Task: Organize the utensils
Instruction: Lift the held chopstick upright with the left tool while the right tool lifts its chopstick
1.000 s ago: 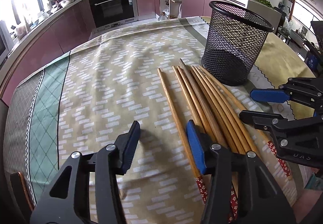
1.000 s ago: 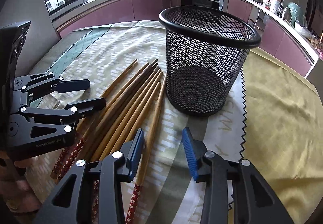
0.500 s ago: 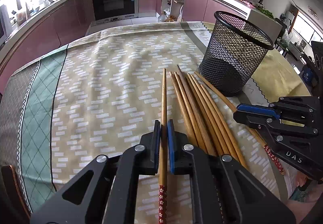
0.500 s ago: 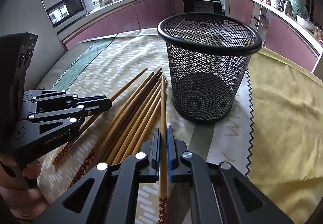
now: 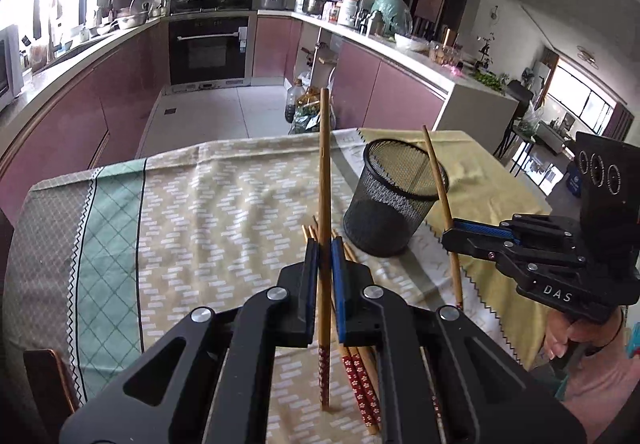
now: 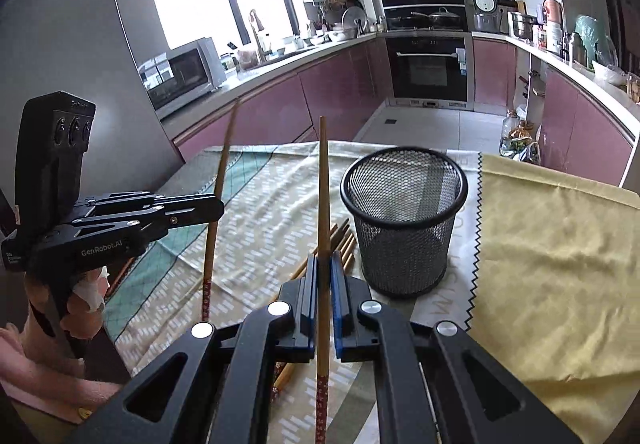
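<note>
Holding one chopstick apiece, we take the left wrist view first. Our left claw [image 5: 325,258] is clenched on the left chopstick [image 5: 324,179], which stands nearly upright, its red patterned end low and its plain tip high. The mesh basket [image 5: 394,199] sits on the counter [image 5: 200,211] just beyond the claw and toward our right. The loose chopsticks [image 5: 360,380] lie flat on the cloth on the near side of the basket, under the claw. This view also shows the right claw [image 5: 454,228] side-on, near the basket, gripping the right chopstick [image 5: 438,179], whose upper part crosses in front of the basket's rim.

From the right wrist view, the right claw [image 6: 325,268] is clamped on its chopstick [image 6: 323,203], upright and just beside the basket [image 6: 404,219] on its left flank. Only here do we look into the basket's open mouth, which appears to hold nothing yet. The left claw [image 6: 218,205] shows farther out on that same flank, pinching its stick [image 6: 218,195].

To do this step well, we judge that each stick should be carried over the basket's rim, kept steep, lowered inside and only then released, one claw at a time so the sticks do not cross. A light mesh basket may tip if a stick knocks its rim.
</note>
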`<state>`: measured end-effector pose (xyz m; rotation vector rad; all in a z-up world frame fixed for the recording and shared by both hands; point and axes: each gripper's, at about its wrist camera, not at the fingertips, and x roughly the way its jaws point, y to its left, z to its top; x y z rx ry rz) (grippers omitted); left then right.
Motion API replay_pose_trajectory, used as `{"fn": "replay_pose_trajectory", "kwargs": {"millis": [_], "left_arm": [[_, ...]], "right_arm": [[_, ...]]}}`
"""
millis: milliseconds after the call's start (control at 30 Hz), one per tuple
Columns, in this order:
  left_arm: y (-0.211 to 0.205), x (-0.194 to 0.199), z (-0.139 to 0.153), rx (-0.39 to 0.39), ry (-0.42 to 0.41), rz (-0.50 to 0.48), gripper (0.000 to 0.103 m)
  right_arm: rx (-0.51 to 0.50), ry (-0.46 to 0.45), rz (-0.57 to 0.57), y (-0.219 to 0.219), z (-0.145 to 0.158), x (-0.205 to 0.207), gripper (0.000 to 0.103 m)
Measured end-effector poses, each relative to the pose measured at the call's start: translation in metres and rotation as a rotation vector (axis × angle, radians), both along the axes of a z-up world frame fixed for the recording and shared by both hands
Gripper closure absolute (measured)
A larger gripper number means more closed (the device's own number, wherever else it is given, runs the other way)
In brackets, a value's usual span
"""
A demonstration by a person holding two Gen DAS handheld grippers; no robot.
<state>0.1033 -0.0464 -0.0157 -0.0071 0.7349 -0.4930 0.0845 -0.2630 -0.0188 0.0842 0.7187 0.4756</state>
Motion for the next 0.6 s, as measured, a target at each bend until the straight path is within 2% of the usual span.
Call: {"fn": "replay_pose_trajectory", "kwargs": {"millis": [300, 600], "left_arm": [[0.000, -0.022, 0.065, -0.090, -0.123, -0.020, 0.095], [-0.026, -0.014, 0.112, -0.154, -0.193, -0.068, 0.095]], "right_arm": [[0.067, -0.139, -0.008, -0.020, 0.043, 0.001, 0.097], [0.083, -0.252, -0.024, -0.036, 0.091, 0.012, 0.097]]}}
